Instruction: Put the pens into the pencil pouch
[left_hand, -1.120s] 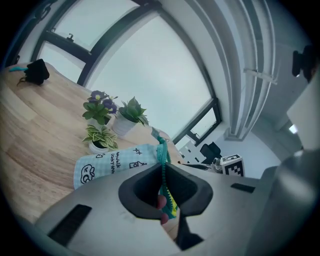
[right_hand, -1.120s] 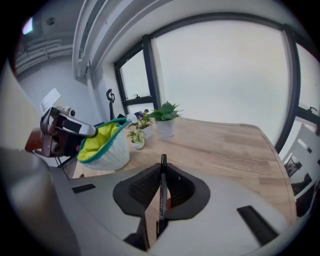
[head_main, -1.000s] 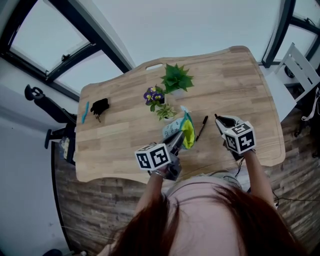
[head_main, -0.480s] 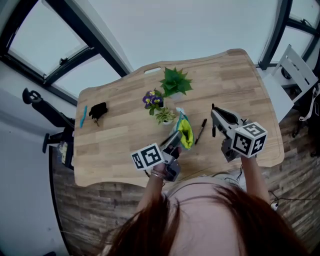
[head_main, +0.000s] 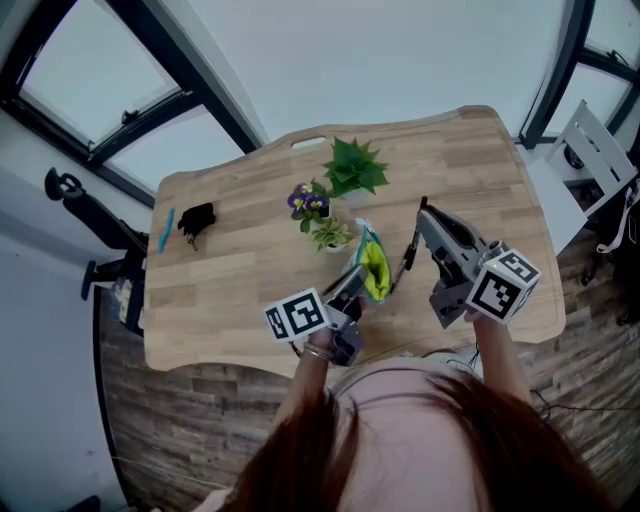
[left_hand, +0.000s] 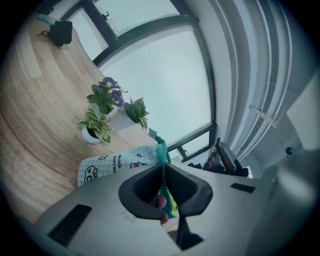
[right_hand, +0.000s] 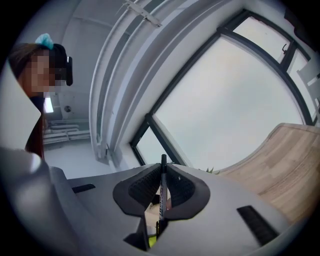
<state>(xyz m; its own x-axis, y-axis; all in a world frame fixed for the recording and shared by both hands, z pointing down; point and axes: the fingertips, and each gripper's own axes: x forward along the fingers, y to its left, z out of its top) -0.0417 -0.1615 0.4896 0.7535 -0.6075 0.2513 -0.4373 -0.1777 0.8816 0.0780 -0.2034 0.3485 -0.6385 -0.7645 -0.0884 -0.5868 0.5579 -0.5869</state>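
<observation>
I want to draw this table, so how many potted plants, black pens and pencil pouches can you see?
Potted plants: 3 (leafy green, purple-flowered, striped-leaf)
Black pens: 2 (one in the right gripper, one lying on the table)
Pencil pouch: 1
Total: 6

Right gripper (head_main: 424, 214) lifted clear of table (head_main: 230, 280), swung left toward pouch (head_main: 373, 262), its marker cube rolled over. 1 pen (right_hand: 162, 182) clamped in its jaws rose along, tip now poking upward. Left gripper (head_main: 354, 277) rolled slightly.
</observation>
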